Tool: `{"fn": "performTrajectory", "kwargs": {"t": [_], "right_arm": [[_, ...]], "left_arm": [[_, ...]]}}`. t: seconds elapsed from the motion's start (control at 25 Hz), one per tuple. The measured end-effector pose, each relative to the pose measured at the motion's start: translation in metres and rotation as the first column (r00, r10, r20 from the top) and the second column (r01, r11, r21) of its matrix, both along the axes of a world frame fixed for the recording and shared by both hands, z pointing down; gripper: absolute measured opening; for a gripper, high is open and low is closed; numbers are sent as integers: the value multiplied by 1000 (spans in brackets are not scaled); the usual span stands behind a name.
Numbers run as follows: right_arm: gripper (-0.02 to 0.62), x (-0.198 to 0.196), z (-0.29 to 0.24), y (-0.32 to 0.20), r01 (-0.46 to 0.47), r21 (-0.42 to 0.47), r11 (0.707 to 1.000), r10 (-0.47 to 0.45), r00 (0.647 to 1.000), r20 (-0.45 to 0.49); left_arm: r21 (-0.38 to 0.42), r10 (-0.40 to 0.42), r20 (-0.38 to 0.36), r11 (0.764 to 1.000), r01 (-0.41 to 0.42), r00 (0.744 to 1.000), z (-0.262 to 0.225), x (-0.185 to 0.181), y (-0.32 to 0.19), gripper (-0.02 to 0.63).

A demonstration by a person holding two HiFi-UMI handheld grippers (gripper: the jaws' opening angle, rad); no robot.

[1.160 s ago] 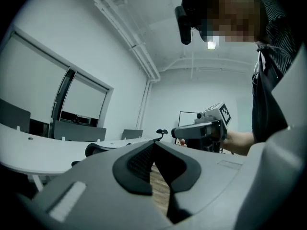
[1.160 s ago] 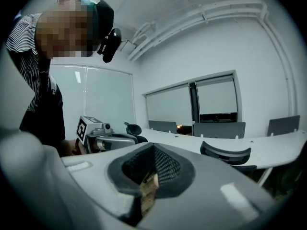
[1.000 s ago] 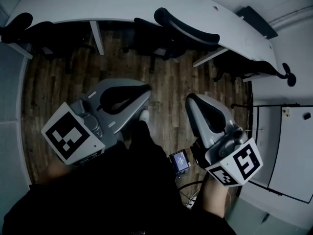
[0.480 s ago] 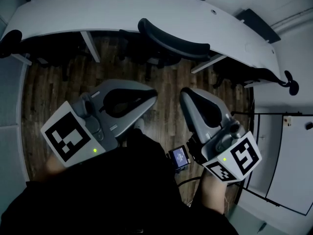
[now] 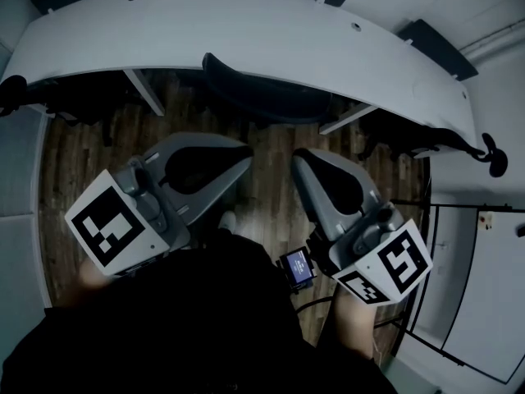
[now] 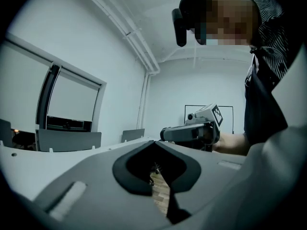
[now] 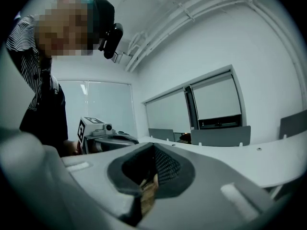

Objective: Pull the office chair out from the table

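A black office chair (image 5: 262, 87) is tucked under the curved white table (image 5: 246, 23); only its curved backrest top shows in the head view. My left gripper (image 5: 244, 157) and right gripper (image 5: 300, 158) are side by side just short of that backrest, both pointing at it, both shut with nothing in them. In the right gripper view, the chair's black mesh (image 7: 165, 166) shows through the hole behind the shut jaws, with the left gripper (image 7: 103, 133) beside. The left gripper view shows its own shut jaws (image 6: 153, 143) and the right gripper (image 6: 192, 131).
More black chairs stand at the table's left end (image 5: 16, 89) and right end (image 5: 459, 134). Table legs (image 5: 141, 90) flank the chair. Wood floor (image 5: 82, 146) lies below. A small screen device (image 5: 297, 268) hangs by my body. A white panel (image 5: 476, 286) is at right.
Both grippers and I have moved forward toward the table. The chair's backrest now lies much closer to the gripper tips. Jaws stay shut.
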State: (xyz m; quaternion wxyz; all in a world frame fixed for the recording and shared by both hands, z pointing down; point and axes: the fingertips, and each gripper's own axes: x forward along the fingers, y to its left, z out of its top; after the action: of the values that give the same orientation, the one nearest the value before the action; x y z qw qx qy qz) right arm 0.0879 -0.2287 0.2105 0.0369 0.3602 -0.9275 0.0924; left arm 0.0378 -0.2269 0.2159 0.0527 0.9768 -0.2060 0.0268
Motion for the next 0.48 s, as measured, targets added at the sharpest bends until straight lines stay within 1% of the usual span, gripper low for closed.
{"fn": "performTrajectory", "kwargs": {"t": [0.24, 0.32, 0.4, 0.48], "right_arm": [[2, 36, 14, -33, 13, -25, 1000, -13, 1000, 20], [2, 41, 17, -44, 18, -39, 999, -17, 999, 27], [2, 37, 21, -52, 35, -50, 998, -34, 999, 27], [2, 30, 25, -60, 51, -60, 997, -50, 999, 18]], "left_arm": [[-9, -14, 20, 1000, 14, 1000, 10, 31, -28, 3], [-15, -38, 16, 999, 38, 999, 14, 31, -37, 3], [-55, -55, 43, 997, 58, 998, 23, 25, -42, 3], [-75, -70, 58, 994, 74, 996, 29, 15, -48, 3]]}}
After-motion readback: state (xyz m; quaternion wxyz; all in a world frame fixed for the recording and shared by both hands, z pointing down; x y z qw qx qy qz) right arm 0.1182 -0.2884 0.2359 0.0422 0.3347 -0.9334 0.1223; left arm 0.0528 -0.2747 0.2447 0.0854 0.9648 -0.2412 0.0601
